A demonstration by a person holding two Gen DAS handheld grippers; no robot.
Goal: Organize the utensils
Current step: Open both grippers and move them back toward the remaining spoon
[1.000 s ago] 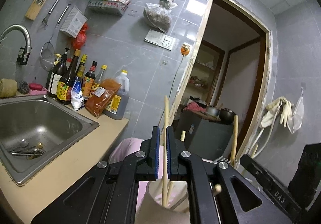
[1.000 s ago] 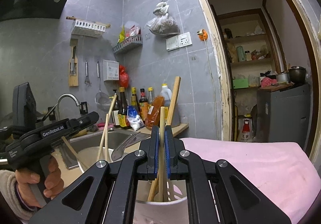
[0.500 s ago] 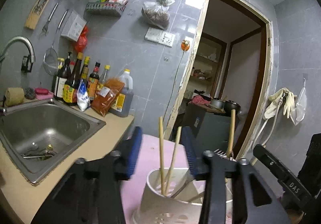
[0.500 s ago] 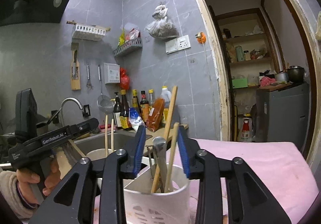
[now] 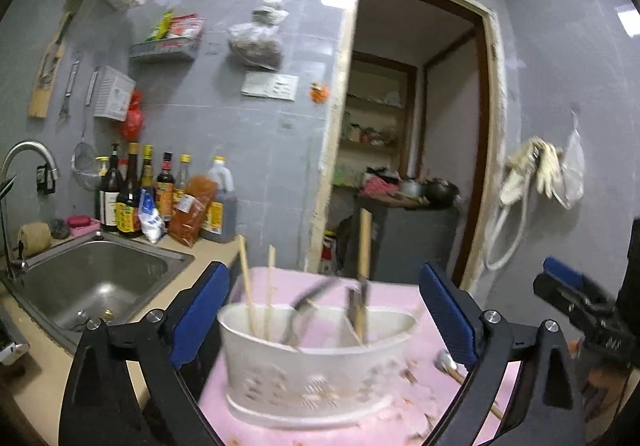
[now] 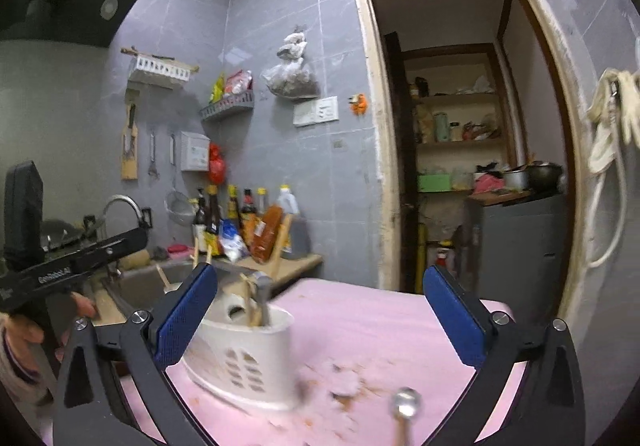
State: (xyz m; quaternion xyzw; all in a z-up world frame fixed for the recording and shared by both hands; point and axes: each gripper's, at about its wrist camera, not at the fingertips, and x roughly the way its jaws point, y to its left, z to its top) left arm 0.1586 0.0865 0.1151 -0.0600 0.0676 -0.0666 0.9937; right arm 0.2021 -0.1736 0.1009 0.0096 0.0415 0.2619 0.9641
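A white perforated utensil holder (image 5: 312, 370) stands on a pink cloth (image 5: 400, 426). It holds two wooden chopsticks (image 5: 248, 286) at its left, a metal utensil (image 5: 304, 306) in the middle and a wooden-handled utensil (image 5: 363, 270) at its right. My left gripper (image 5: 324, 314) is wide open and empty, pulled back from the holder. In the right wrist view the holder (image 6: 248, 358) sits lower left. My right gripper (image 6: 316, 318) is wide open and empty. A metal spoon (image 6: 404, 406) lies on the cloth in front of it, and also shows in the left wrist view (image 5: 452, 364).
A steel sink (image 5: 92, 282) with a tap (image 5: 24, 154) is at the left. Sauce bottles (image 5: 160, 198) stand along the wall behind it. An open doorway (image 5: 408, 150) lies behind the cloth-covered surface. Crumbs and stains dot the cloth (image 6: 352, 386).
Both grippers let go of the chopsticks, which now stand in the holder. Both opened wide and drew back, so the whole holder is in view.
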